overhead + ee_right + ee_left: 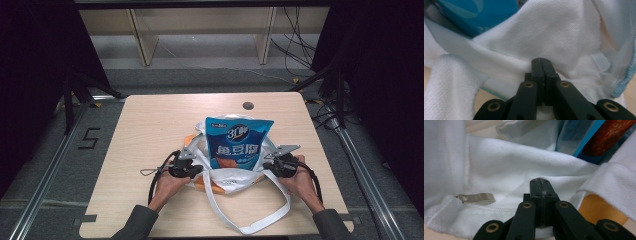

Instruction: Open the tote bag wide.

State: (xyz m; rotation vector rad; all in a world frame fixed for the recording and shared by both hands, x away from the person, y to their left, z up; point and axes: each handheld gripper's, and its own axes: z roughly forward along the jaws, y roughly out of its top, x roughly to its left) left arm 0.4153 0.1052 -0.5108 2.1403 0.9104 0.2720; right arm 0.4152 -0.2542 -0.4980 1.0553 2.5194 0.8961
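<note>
- The white tote bag (227,176) is lying on the wooden table (150,125), near the person's edge, with its long handle loop trailing off toward the front of the table.
- The blue snack packet (239,141) is standing upright out of the bag's mouth, its printed face turned toward the high camera.
- The left gripper (192,167) is sitting at the bag's left rim, and the person's left hand (167,184) is wrapping around its body from below.
- In the left gripper view the two black jaws are pressing flat together, and the white fabric (506,170) is bunching up right at their tips; whether any cloth is pinched between the pads, I cannot tell.
- A small metal zipper pull (475,198) is lying flat on the seam just left of those jaws.
- The right gripper (274,165) is sitting at the bag's right rim, mirrored across from the left one, with the right hand (299,181) behind it.
- In the right gripper view its jaws are closing fully on each other too, tips nosing into a fold of white cloth (554,35); a grip on that fold is not clear either.
- A corner of the blue packet (477,15) is showing at the upper left there, tucked behind the fabric.
- Orange items (210,186) are peeking out beside and under the bag on the left side.
</note>
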